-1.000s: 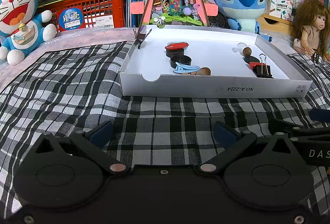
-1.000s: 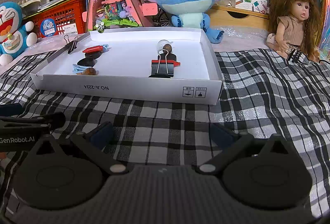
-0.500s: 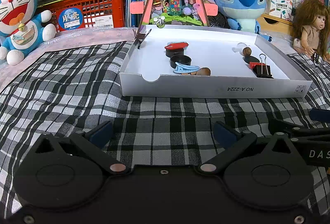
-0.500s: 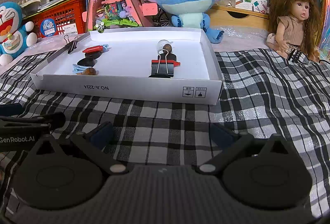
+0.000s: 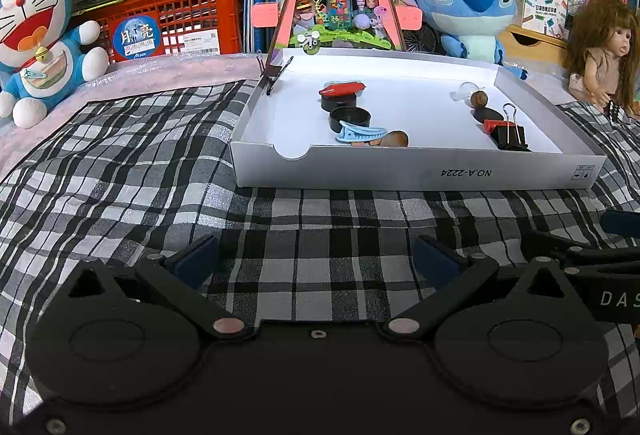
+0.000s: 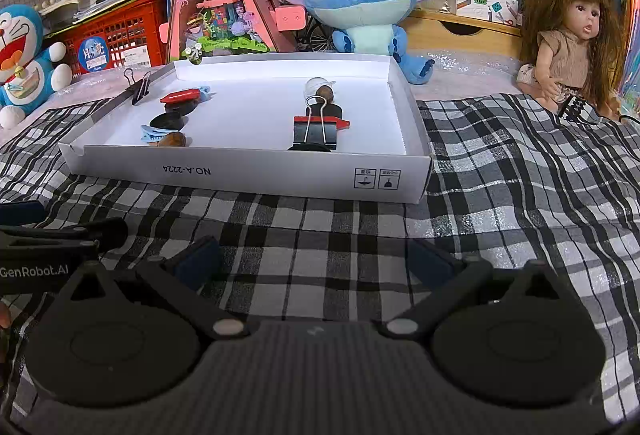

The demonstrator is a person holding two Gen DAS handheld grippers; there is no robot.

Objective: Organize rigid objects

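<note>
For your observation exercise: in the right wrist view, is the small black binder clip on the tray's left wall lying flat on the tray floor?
No. The small black binder clip is clamped onto the left wall of the white tray, above the floor.

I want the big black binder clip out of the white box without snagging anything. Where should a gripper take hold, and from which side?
Probably grip the binder clip across its black body, fingers on the two flat faces, coming from above. Its wire handles are thin and springy, and the white box front wall blocks a low approach. A red piece lies against it, so lift straight up.
</note>
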